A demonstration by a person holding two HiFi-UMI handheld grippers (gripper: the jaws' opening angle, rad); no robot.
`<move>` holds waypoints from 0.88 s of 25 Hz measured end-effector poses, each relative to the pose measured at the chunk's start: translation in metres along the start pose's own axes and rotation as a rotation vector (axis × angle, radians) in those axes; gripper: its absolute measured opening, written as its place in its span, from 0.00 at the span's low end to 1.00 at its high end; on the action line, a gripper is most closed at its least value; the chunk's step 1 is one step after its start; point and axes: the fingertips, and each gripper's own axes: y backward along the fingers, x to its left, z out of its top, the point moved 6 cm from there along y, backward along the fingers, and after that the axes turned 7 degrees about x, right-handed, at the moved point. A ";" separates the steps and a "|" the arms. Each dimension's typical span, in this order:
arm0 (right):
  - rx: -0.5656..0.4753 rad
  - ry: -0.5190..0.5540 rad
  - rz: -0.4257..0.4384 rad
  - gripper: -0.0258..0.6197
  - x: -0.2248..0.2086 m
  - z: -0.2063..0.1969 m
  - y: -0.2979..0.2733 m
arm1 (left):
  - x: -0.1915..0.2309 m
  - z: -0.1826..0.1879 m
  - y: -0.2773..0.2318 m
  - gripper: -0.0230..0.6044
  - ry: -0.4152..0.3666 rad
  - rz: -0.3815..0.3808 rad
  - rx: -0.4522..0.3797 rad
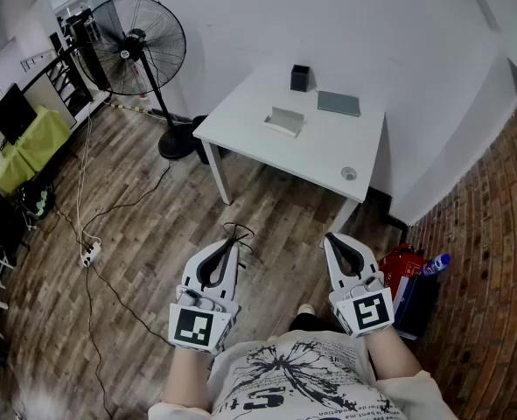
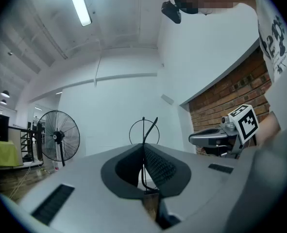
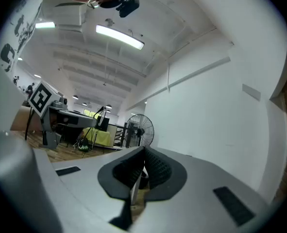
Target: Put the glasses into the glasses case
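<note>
My left gripper (image 1: 232, 242) is shut on a pair of thin black wire glasses (image 1: 239, 232), which stick out past its tips above the wooden floor. In the left gripper view one round rim of the glasses (image 2: 144, 131) and an arm stand up from the closed left gripper (image 2: 144, 149). My right gripper (image 1: 332, 239) is beside it, shut and empty; its pads (image 3: 155, 165) meet with nothing between them. A pale oblong case (image 1: 284, 121) lies on the white table (image 1: 241, 116), well ahead of both grippers.
On the table also sit a small black box (image 1: 300, 78), a flat grey slab (image 1: 338, 102) and a small round object (image 1: 349, 173). A standing fan (image 1: 140, 46) is left of the table, with cables and a power strip (image 1: 90, 252) on the floor. A red bag (image 1: 402, 265) leans by the brick wall.
</note>
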 end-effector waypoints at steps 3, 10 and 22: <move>-0.004 -0.001 0.000 0.06 0.006 0.000 0.000 | 0.002 0.003 0.005 0.06 0.008 0.015 0.007; -0.009 -0.019 0.004 0.06 0.020 0.005 -0.012 | 0.017 -0.001 0.018 0.06 0.013 0.000 -0.022; 0.066 -0.050 0.040 0.06 0.003 -0.021 -0.076 | 0.051 -0.027 -0.028 0.06 0.055 0.016 0.041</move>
